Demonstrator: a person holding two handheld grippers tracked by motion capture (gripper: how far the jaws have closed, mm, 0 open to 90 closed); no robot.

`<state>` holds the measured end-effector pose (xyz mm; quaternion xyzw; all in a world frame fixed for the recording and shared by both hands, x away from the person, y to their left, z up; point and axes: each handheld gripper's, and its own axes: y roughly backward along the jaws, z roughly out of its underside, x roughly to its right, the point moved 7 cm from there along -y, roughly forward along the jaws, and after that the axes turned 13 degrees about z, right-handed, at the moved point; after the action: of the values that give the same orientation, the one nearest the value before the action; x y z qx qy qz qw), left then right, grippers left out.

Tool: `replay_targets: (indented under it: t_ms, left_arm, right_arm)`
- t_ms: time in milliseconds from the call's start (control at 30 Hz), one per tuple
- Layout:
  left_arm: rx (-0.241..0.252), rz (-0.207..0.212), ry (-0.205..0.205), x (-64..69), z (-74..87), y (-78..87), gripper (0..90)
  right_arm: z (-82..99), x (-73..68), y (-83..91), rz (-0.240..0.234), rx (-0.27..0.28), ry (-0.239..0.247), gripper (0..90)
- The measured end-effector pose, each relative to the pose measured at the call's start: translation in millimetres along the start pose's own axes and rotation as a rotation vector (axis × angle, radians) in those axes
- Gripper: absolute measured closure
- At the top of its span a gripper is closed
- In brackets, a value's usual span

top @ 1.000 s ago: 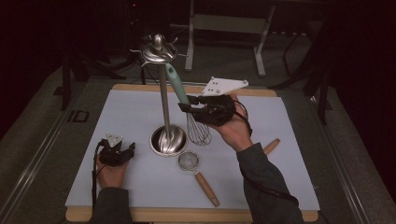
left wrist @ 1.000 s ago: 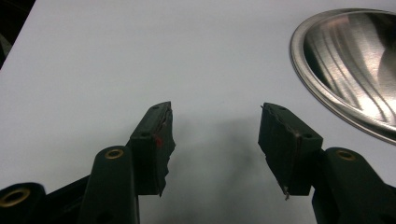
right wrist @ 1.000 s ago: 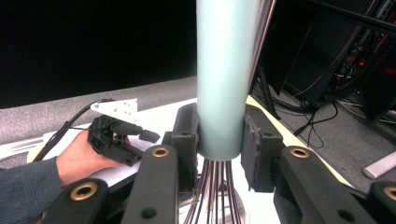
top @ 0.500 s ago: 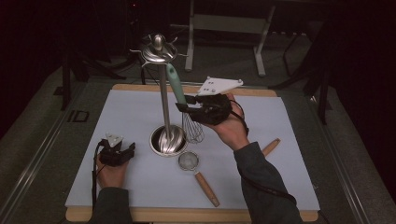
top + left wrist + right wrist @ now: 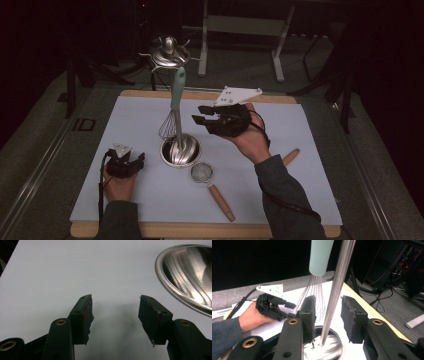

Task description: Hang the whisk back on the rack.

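Lab or studio; dark surround, equipment stand legs [image 5: 240,45], floor cables [image 5: 384,300], white work board [image 5: 310,165]

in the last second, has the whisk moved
Yes. The whisk swung from the right of the stand's pole to its left, released by the right gripper.

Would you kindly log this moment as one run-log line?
whisk: hanging on utensil stand | right gripper: open, beside whisk | left gripper: open, on mat | strainer: on mat
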<state>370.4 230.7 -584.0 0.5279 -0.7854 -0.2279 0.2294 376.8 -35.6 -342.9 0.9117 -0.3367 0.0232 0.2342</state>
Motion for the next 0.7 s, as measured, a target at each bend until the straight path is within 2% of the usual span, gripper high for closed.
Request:
replay_targets:
  t_ms: [200, 500, 700]
  left_arm:
    - [-0.003, -0.001, -0.004, -0.2, 0.0, -0.2, 45.2]
    - [-0.003, -0.003, -0.003, 0.0, 0.1, -0.2, 45.1]
    - [0.002, -0.002, 0.004, -0.2, 0.0, -0.1, 45.2]
  right_arm:
    - [13.6, 7.5, 5.3, 0.018, -0.045, 0.012, 62.7]
    - [32.6, 15.2, 9.4, 0.038, -0.08, -0.005, 62.9]
    - [54.1, 23.4, 8.9, 0.066, -0.134, -0.02, 62.5]
